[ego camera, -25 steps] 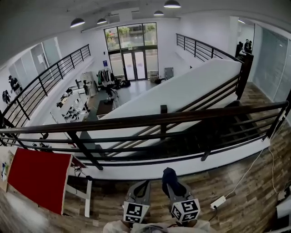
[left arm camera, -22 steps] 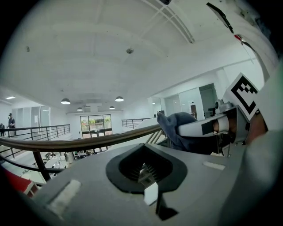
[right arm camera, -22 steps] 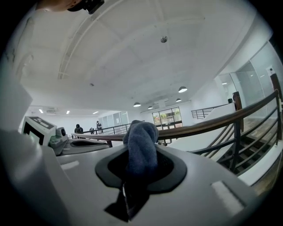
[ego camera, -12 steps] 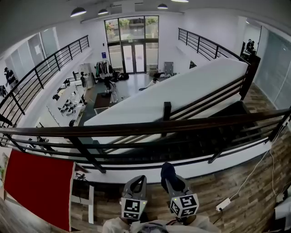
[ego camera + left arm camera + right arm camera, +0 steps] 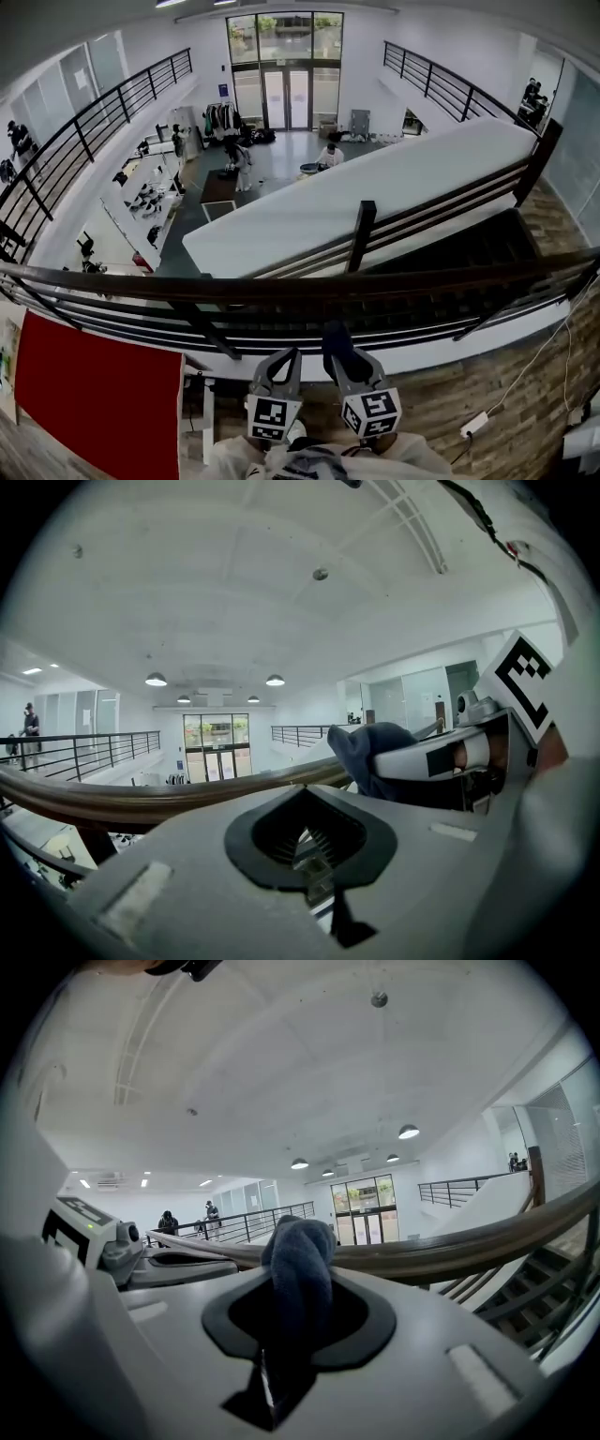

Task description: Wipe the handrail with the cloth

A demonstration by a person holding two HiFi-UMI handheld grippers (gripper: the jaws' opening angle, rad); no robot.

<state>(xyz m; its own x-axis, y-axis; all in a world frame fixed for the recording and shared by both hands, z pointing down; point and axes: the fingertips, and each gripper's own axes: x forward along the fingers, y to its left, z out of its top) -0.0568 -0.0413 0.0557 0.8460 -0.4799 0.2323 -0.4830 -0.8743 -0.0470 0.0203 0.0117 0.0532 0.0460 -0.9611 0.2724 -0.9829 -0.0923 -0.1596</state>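
Right gripper [image 5: 341,354], bottom middle of the frame, has its jaws pinched tight on the cloth [image 5: 334,339], near the handrail [image 5: 281,286] crossing mid-frame. Left gripper [image 5: 284,367] jaws are closed, empty. My guess: a weak pinch while rubbing could drop the cloth over the edge.

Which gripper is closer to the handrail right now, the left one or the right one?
Right, slightly. The right gripper, shut on the cloth, reaches further toward the handrail. The left gripper sits beside it, a bit further back. Neither clearly touches the rail.
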